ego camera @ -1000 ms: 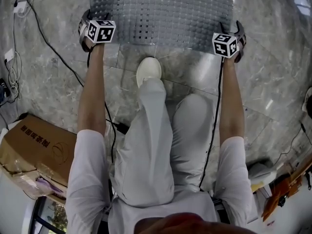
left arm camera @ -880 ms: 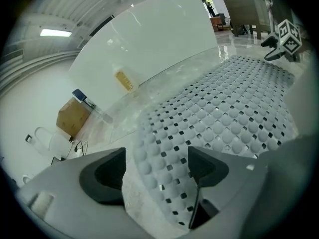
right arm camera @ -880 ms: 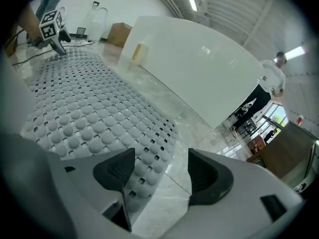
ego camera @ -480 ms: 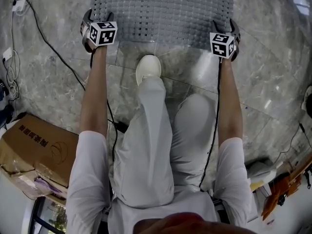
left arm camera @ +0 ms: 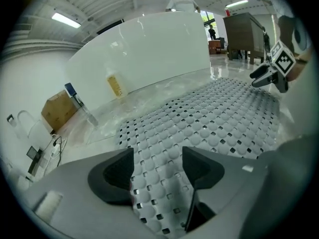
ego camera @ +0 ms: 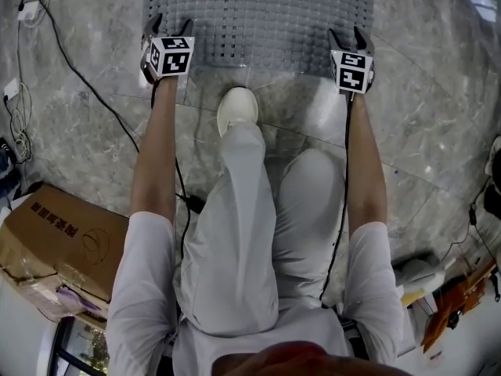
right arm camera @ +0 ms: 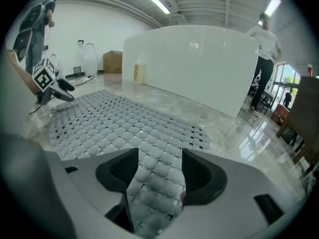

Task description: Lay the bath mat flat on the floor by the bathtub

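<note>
left gripper [ego camera: 172, 26]: wide but closing, near edge of bath mat [ego camera: 258, 14] between jaws, unpinched | right gripper [ego camera: 347, 34]: likewise, edge riding up | mat spread on floor [ego camera: 86, 131], tub [left arm camera: 144, 54] beyond | best: keep both low, level, smooth edge down

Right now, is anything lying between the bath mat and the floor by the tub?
Nothing visible does. The bath mat lies spread on the floor before the bathtub; the person's shoe stands just short of its near edge, not on it.
</note>
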A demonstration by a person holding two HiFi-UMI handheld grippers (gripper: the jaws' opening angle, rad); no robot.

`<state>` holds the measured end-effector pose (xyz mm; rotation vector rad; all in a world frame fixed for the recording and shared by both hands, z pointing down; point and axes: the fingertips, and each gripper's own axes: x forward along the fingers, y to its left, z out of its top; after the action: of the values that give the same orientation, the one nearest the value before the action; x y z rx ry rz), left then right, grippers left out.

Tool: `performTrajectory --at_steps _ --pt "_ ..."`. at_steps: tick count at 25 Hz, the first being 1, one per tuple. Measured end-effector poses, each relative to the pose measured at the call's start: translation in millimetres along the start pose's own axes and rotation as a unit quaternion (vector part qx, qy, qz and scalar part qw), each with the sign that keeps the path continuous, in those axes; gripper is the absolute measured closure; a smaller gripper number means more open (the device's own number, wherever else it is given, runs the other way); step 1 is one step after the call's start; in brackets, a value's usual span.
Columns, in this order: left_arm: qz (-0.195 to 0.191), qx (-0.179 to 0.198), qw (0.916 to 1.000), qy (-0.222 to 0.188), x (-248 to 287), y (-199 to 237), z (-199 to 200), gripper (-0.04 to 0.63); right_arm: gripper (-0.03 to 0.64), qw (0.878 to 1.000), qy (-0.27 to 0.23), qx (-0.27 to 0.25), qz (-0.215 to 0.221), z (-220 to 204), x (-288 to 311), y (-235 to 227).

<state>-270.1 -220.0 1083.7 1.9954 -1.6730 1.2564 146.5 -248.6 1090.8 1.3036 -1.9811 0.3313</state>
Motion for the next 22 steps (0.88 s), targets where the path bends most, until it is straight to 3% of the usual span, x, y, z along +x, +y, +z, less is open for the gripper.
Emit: performTrajectory --at_steps 4,9,15,22 --pt "-0.017 -0.020 0.9994 -0.024 -4.9 -11.3 5.2 0.370 0.383 0.999 -0.015 0.031 0.026 6.6 -5.2 14.6" --pt "-0.031 -0.034 0.9980 -0.043 -14.2 -22.7 4.7 0.593 0.428 0.997 -0.033 0.038 0.063 19.4 -16.5 42.7" --pt "-0.057 -0.053 0.9955 -0.055 -61.0 -36.0 26.2 0.595 0.465 0.994 -0.040 0.051 0.086 40.9 -59.4 66.6" --pt "-0.069 -0.061 0.9925 -0.081 -179.0 -21.4 90.3 0.596 0.517 0.991 -0.036 0.059 0.116 100.2 -165.9 83.4"
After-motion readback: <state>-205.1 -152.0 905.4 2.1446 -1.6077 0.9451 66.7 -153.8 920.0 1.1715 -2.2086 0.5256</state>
